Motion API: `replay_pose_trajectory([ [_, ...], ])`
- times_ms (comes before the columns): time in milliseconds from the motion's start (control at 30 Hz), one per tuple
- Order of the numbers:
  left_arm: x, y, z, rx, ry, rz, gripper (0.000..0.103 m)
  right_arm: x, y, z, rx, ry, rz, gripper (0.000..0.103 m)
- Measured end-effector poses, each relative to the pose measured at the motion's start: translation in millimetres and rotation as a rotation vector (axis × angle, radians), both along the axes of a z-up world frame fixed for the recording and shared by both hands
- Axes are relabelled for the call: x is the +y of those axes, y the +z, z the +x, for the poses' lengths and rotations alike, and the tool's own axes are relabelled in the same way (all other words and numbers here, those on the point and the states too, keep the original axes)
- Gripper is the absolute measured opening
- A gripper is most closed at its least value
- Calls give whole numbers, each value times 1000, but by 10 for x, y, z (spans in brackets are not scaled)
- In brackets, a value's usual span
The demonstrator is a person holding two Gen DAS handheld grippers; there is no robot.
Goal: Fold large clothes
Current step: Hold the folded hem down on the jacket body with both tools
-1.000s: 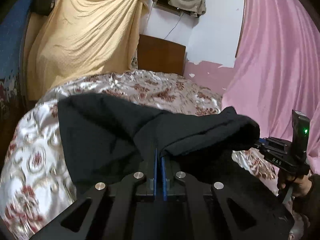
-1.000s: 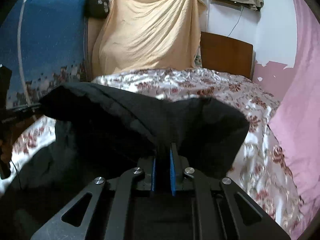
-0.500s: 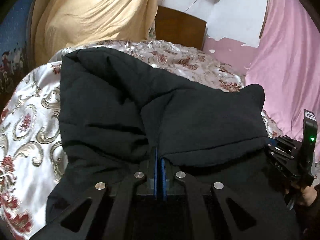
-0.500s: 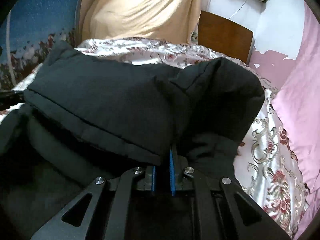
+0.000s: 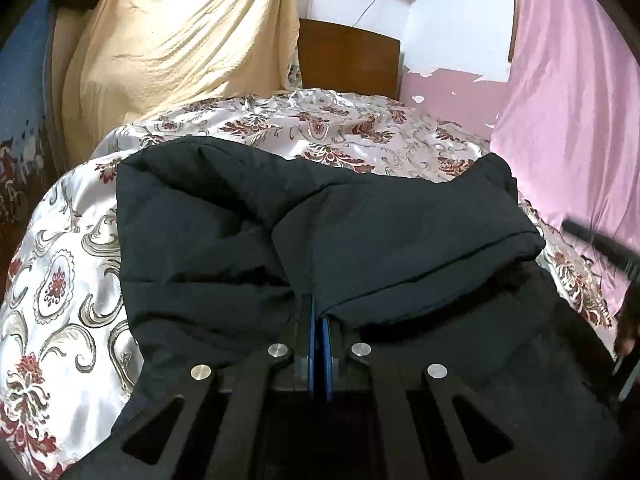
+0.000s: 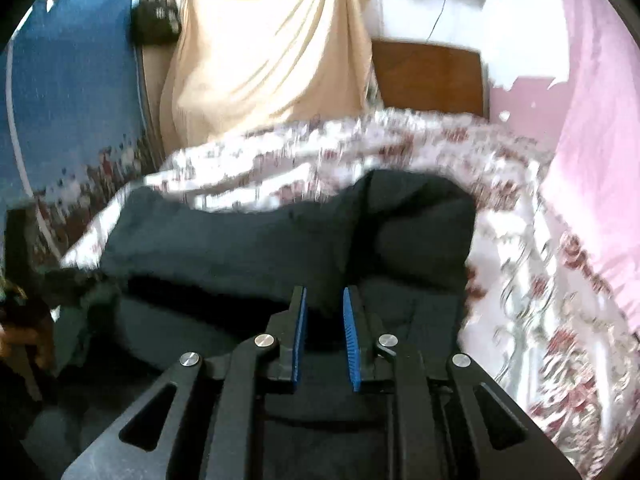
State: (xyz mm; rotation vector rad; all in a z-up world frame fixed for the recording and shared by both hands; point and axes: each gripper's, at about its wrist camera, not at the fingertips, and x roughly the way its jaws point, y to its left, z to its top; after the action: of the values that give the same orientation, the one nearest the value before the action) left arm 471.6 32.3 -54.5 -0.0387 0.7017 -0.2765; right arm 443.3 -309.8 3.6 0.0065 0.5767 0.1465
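Note:
A black padded jacket (image 5: 224, 240) lies folded over itself on the bed's floral satin cover (image 5: 60, 280). In the left wrist view my left gripper (image 5: 318, 312) is shut on the jacket's folded top layer, low over the bed. The right gripper (image 5: 600, 244) shows only as a dark blur at the right edge there. The right wrist view is smeared by motion. In it my right gripper (image 6: 324, 312) has its jaws opening, and the blue pads (image 6: 298, 328) stand apart. A fold of the jacket (image 6: 240, 248) sits loosely between them, not pinched.
A wooden headboard (image 5: 348, 60) stands at the far end of the bed. A yellow cloth (image 5: 180, 40) hangs at the back left and a pink curtain (image 5: 568, 80) on the right. A blue panel (image 6: 72, 100) is at the left. A hand (image 6: 24, 340) shows at the left edge.
Both grippers have brought the raised jacket edge down onto the bed. The right gripper's pads, pressed on the fabric before, have parted. The right gripper has swung sideways in the left wrist view.

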Motion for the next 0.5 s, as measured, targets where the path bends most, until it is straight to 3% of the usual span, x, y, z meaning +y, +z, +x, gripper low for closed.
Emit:
replay_pose_trajectory([
  [67,-6,-16,23,8,-1,4,4,44,139,105,-19,16,17,16],
  [133,-8,-19,33,7,-4,7,4,155,150,366,22,61,32,16],
  [200,0,-6,43,14,-4,4,5,332,-5,738,122,136,50,16],
  [300,46,30,53,40,-5,-16,8,490,-325,1020,211,143,-2,17],
  [400,149,77,24,87,-1,-13,8,510,-502,1056,211,137,-16,17],
  [500,309,209,-103,23,18,-54,10,500,-557,1026,197,145,-6,17],
])
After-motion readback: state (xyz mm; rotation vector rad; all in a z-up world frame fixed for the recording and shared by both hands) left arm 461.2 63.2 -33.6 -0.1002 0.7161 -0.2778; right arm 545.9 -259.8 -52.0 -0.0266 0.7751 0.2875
